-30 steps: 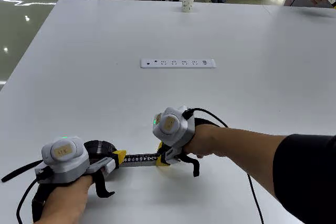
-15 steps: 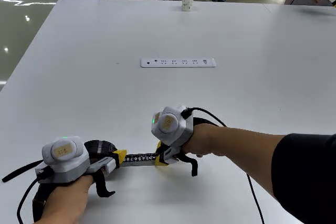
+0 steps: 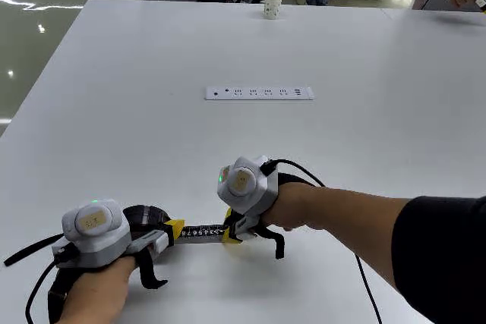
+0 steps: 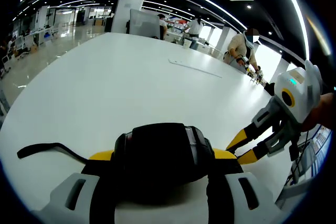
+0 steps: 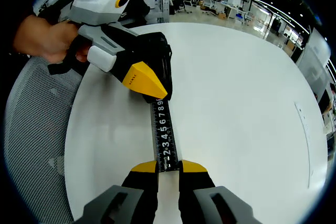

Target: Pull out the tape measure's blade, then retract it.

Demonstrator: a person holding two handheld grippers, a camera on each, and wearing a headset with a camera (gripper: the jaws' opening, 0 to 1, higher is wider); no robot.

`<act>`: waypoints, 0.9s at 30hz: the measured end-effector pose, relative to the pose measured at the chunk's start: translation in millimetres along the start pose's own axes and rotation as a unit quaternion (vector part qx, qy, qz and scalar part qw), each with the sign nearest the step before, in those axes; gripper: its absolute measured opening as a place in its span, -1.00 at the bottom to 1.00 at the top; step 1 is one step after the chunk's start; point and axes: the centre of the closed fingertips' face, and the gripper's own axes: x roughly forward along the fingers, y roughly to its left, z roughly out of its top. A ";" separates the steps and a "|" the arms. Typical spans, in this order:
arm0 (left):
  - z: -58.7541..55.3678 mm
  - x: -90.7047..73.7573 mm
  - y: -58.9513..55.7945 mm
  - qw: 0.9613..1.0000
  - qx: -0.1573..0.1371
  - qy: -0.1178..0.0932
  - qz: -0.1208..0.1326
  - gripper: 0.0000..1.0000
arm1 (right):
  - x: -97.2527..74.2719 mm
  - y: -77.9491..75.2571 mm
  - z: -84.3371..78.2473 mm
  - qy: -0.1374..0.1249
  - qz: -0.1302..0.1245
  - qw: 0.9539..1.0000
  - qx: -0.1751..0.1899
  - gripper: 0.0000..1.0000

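Black tape measure sits near the table edge, its short numbered blade drawn straight out.

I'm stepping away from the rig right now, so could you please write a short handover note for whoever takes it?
Left gripper: shut on the tape measure case, near the front edge of the white table.
Right gripper: shut on the blade near its tip.
Done: the blade is out a short way, with digits 2 to 9 showing between the grippers.
Left: guide the blade back into the case, then release.
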 end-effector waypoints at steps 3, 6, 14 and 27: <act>-0.1 -0.2 -0.1 1.000 0.000 0.000 0.000 0.30 | 0.1 0.3 0.9 -0.003 0.001 1.000 0.003 -0.79; -0.1 -0.3 0.1 1.000 0.000 0.001 -0.001 0.30 | 1.0 0.0 1.7 -0.003 0.001 1.000 0.000 -0.79; -0.3 0.0 0.4 1.000 0.001 0.001 -0.001 0.30 | 2.4 0.7 5.3 -0.007 0.002 1.000 0.000 -0.79; -0.5 -0.6 0.0 1.000 0.000 0.002 -0.001 0.30 | 4.5 1.8 8.9 -0.010 0.002 1.000 0.008 -0.79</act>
